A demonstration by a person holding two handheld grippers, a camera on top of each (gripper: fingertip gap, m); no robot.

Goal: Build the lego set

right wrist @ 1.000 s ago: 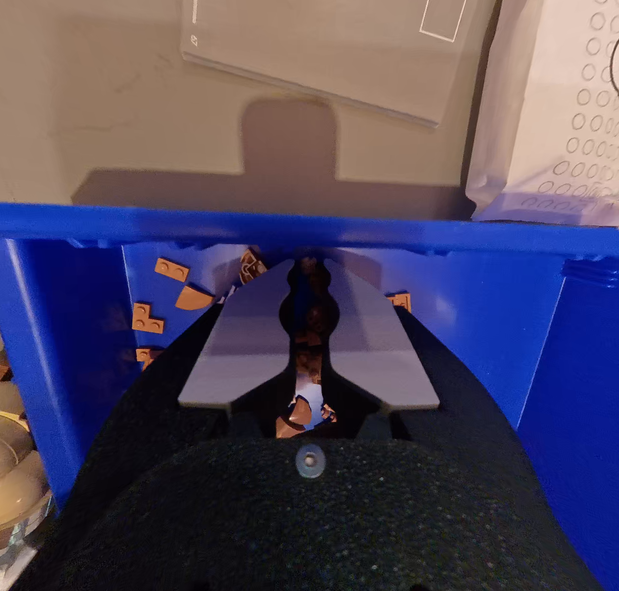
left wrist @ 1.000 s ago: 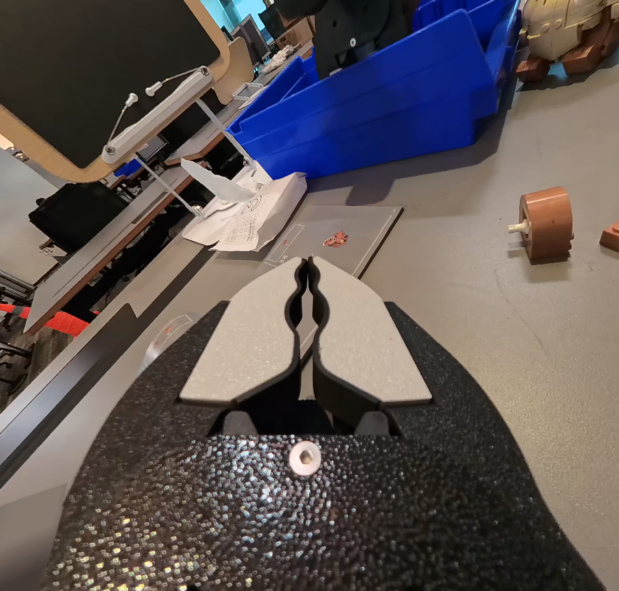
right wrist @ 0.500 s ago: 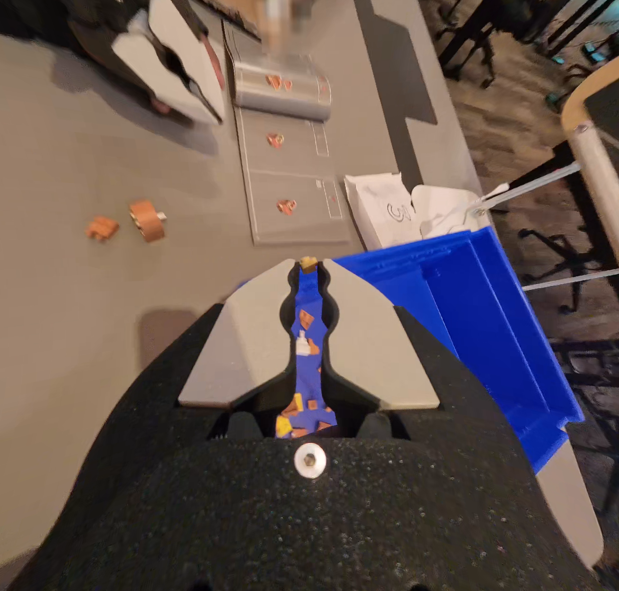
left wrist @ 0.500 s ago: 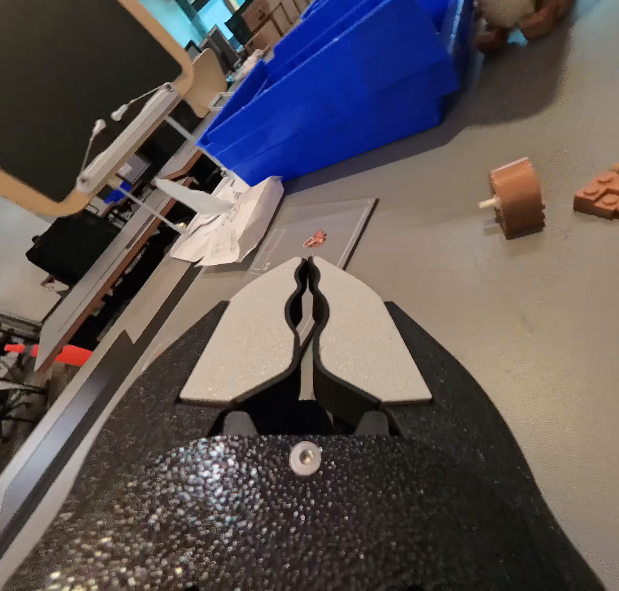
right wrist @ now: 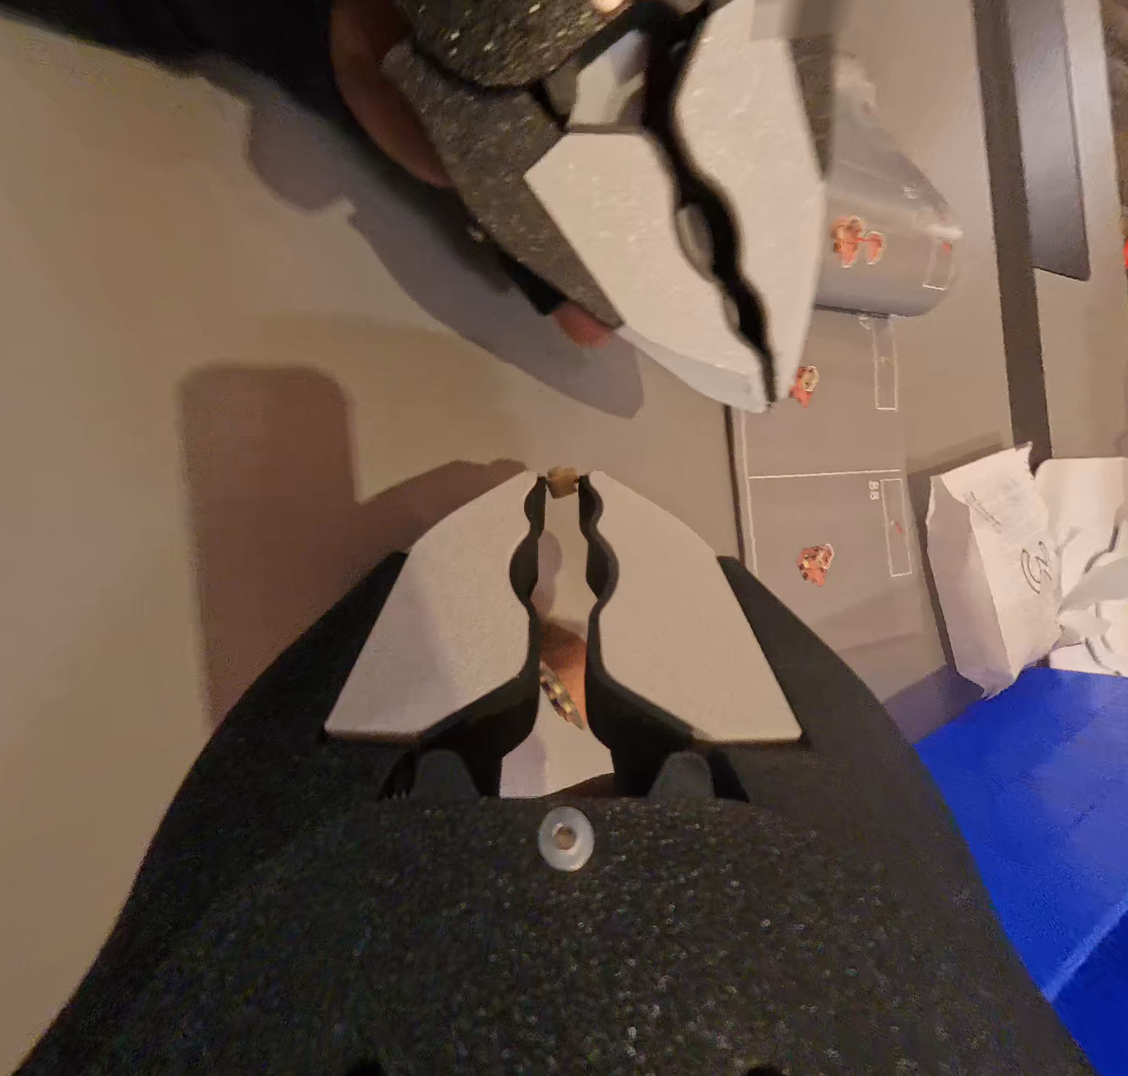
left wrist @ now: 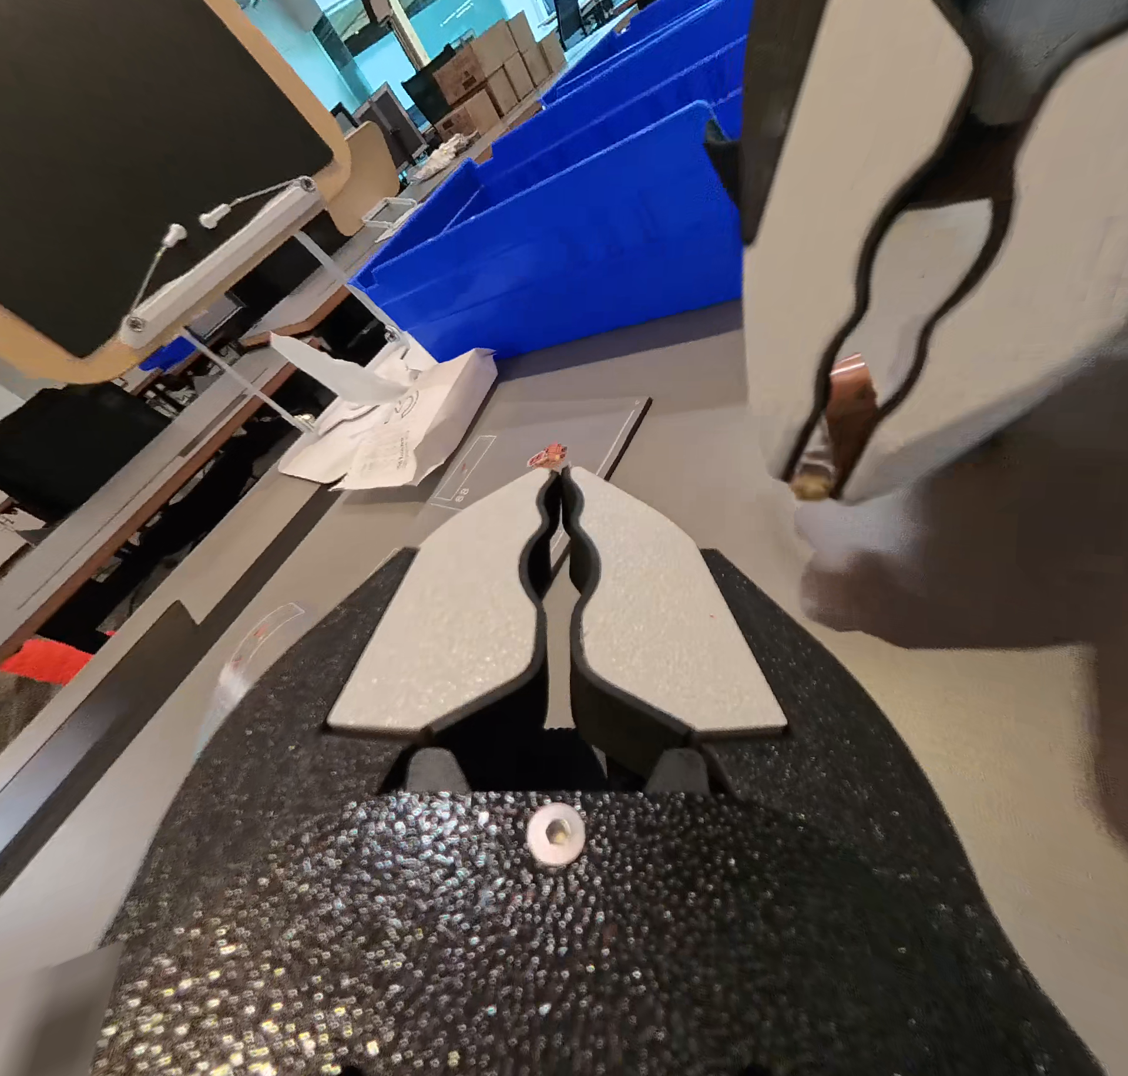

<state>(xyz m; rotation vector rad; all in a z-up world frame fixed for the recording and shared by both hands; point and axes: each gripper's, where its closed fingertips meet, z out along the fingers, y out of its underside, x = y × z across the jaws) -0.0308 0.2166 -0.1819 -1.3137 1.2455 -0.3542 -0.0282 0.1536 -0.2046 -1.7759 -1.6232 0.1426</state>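
Observation:
My right gripper is shut on a small tan piece pinched at its very fingertips, above the grey table. It also shows in the left wrist view at the upper right, blurred, with the tan piece at its tip. A brown round piece on the table shows through the gap behind its fingers. My left gripper is shut with nothing between its pads. In the right wrist view it hovers just ahead and to the right of my right gripper, held by a hand.
A blue bin stands at the back; it also shows in the right wrist view at the lower right. A grey printed sheet with small brick pictures lies ahead. A crumpled white paper bag lies beside it. Some 7 cm of space lies between my two pairs of fingers.
My right gripper came up out of the blue bin with the small tan piece and moved over the table toward my left gripper. My left gripper stayed shut.

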